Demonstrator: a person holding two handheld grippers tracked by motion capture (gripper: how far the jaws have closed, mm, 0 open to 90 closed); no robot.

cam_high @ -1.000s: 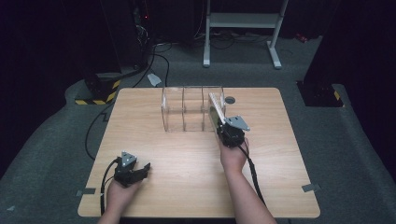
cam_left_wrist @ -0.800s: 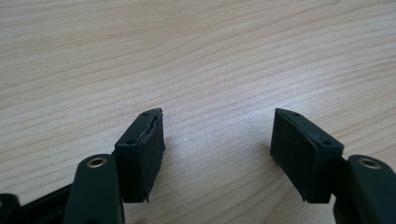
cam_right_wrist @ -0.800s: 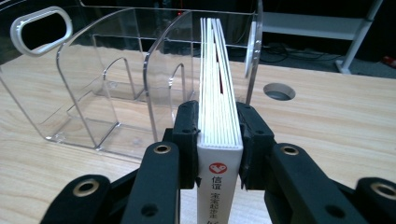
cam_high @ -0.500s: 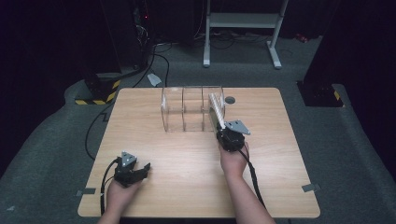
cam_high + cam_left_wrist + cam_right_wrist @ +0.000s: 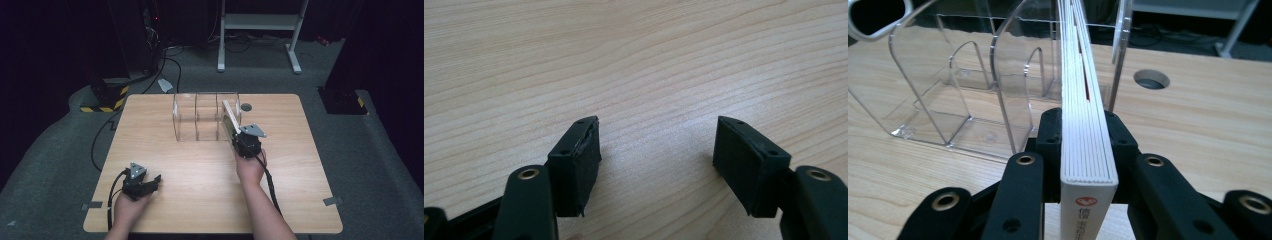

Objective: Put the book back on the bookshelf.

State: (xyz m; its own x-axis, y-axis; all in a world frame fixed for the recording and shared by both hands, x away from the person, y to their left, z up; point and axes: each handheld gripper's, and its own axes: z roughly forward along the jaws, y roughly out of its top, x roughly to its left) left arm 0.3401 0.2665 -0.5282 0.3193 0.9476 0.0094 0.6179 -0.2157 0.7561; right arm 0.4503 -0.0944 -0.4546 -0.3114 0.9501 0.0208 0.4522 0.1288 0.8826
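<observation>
My right gripper [image 5: 1086, 131] is shut on a thin white book [image 5: 1088, 125], gripping its lower edge near the spine, which carries a red logo. Its jaws have just been closing further on the book. The book stands on edge and leans into the rightmost compartment of a clear acrylic file holder [image 5: 948, 100]. From above, the book [image 5: 229, 119] runs from the right gripper [image 5: 236, 134] up into the holder [image 5: 197, 117] at mid-table. My left gripper [image 5: 152, 181] rests near the front left of the table, open, with bare wood between its pads [image 5: 579, 162].
A round cable hole [image 5: 245, 107] sits in the wooden table [image 5: 200, 170] just right of the holder. Beyond the far edge are a white metal stand [image 5: 260, 22], floor cables and a yellow-black striped block [image 5: 107, 97].
</observation>
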